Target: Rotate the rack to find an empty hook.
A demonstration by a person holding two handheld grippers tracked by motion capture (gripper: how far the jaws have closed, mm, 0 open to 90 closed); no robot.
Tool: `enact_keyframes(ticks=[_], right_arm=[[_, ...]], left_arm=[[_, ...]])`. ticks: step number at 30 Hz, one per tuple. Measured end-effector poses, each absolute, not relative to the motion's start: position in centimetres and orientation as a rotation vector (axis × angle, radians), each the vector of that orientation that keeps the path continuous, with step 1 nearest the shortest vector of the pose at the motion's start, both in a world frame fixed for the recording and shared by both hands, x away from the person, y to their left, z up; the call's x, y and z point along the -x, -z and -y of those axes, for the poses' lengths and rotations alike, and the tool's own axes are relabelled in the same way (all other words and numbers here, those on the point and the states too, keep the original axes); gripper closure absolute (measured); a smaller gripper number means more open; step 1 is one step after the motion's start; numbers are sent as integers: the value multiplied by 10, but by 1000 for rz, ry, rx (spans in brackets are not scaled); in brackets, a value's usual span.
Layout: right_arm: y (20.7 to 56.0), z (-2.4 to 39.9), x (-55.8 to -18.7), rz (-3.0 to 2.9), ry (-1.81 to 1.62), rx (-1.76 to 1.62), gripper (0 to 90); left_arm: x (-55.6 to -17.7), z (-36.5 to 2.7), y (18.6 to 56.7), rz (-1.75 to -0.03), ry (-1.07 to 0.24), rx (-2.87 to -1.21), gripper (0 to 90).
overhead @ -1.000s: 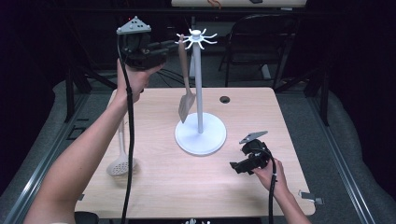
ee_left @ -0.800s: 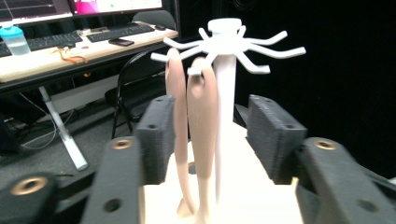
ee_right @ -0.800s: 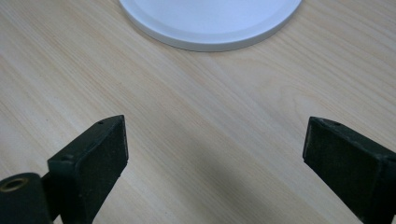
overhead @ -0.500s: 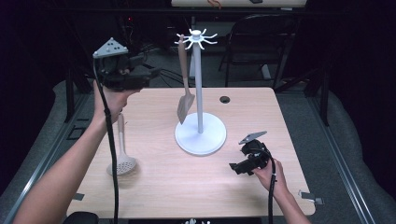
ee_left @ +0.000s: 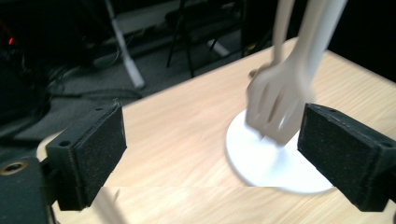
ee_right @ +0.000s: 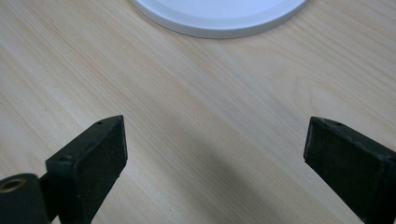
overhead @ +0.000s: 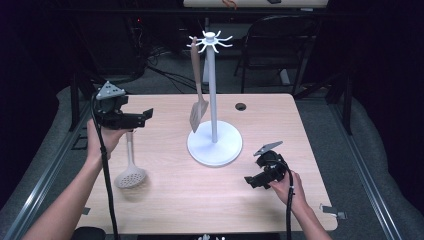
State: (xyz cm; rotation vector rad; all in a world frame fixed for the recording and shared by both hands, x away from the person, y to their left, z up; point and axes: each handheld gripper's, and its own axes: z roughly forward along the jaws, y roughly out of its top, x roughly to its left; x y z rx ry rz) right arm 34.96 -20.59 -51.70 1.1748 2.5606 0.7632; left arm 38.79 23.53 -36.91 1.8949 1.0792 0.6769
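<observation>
A white utensil stand (overhead: 214,100) rises from a round base (overhead: 215,146) at the middle of the table. A beige slotted spatula (overhead: 198,112) hangs from one of its top hooks. A beige skimmer (overhead: 130,175) lies flat at the left. My left gripper (overhead: 145,116) hovers above the skimmer's handle and points right toward the stand; its jaws have just been opening and nothing is between them. In the left gripper view the left gripper (ee_left: 212,140) frames the spatula (ee_left: 280,107) farther off. My right gripper (overhead: 252,181) rests open near the front right; the right gripper (ee_right: 215,154) is over bare wood.
The wooden table (overhead: 280,120) has a small black grommet hole (overhead: 241,106) behind the stand. A dark chair (overhead: 280,40) stands beyond the far edge. The stand's base (ee_right: 219,14) lies just ahead of the right jaws.
The left gripper has left the top of the stand and come down and to the left, jaws now wide. The spatula stays hanging on its hook. The right hand has not moved.
</observation>
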Motion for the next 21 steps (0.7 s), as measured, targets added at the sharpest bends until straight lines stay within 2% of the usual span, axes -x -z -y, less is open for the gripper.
enact_keyframes(ticks=[5,13,21], right_arm=[[521,203,-350,-2584,-751,-1179,58],[523,201,-351,-2609,-705,-1169,60],[527,197,-351,-2630,-674,-1157,68]], left_arm=[[-384,-252,407,-1203,-695,-1927,19],[-391,-282,456,-1395,-595,-1872,14],[-400,-293,479,-1484,-557,-1894,8]])
